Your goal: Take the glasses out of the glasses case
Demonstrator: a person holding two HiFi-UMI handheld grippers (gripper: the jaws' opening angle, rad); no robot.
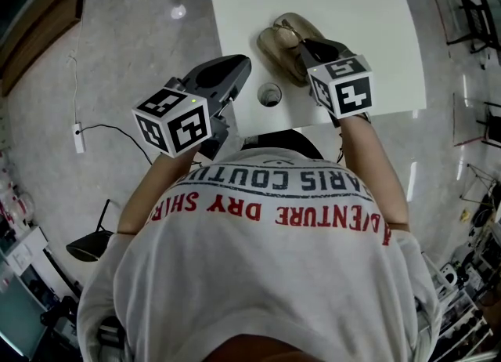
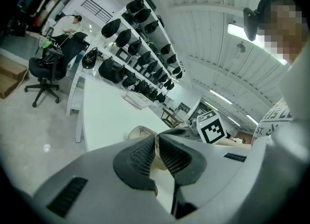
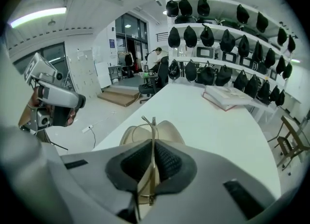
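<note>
On the white table (image 1: 329,8), near its front edge, the tan glasses case (image 1: 274,48) lies open. Left gripper (image 2: 156,143) hangs off the table at the case's eight o'clock, jaws pressed together, empty. Right gripper (image 3: 153,151), in from four o'clock, clamps the thin gold glasses (image 3: 152,123) over the case.

The white table (image 1: 344,8) is mostly bare past the open glasses case (image 1: 275,45), so there's loads of room over its far half and right side. Only a book (image 3: 224,97) lies way out there, with shelves (image 3: 218,26) of black helmet-looking stuff behind it. The near edge is tighter: the case sits close to a round cable hole (image 1: 268,95), the right gripper (image 3: 153,143) hangs over the case and the left gripper (image 2: 157,140) sits near it, at the table's left edge. Left of the table is open floor with just a power strip (image 1: 78,137) and its cable.
</note>
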